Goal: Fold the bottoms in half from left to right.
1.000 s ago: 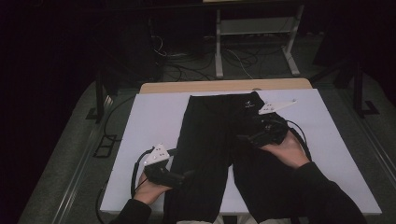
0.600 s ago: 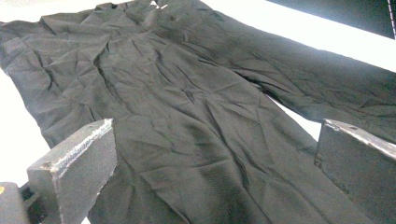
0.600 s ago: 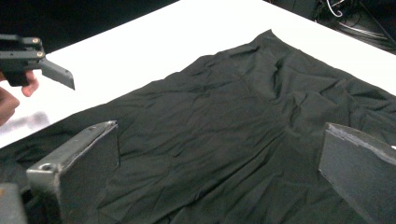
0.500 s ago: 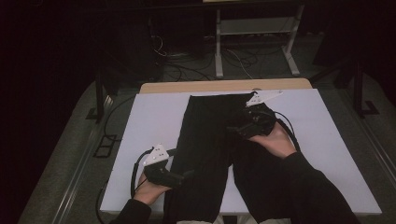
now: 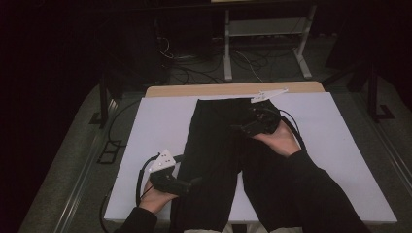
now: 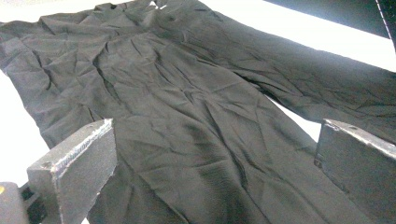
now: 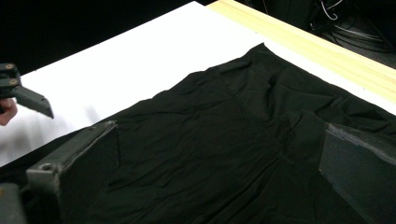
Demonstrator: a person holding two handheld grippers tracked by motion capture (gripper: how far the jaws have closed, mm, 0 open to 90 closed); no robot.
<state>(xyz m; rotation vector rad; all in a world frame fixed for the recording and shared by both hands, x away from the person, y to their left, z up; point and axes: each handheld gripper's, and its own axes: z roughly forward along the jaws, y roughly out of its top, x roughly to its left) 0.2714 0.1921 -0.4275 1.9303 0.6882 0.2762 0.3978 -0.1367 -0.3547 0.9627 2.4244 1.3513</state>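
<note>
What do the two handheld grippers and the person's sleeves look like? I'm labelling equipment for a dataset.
Both grippers are black. The left gripper carries a grey three-cornered plate on top and trails a black cable that loops beside it. The right gripper has the same plate and a black cable curving round the hand. Their fingers are blocky, dark, rough-faced pads with scuffed pale edges. The person wears dark long sleeves.

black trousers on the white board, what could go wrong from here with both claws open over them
1. The trousers are wrinkled; the left claw may pinch several layers or a crease.
2. The right claw hangs over mid-fabric, so a pull there could bunch the cloth.
3. The hems hang past the near edge of the white board; tugging might slide them off.
</note>
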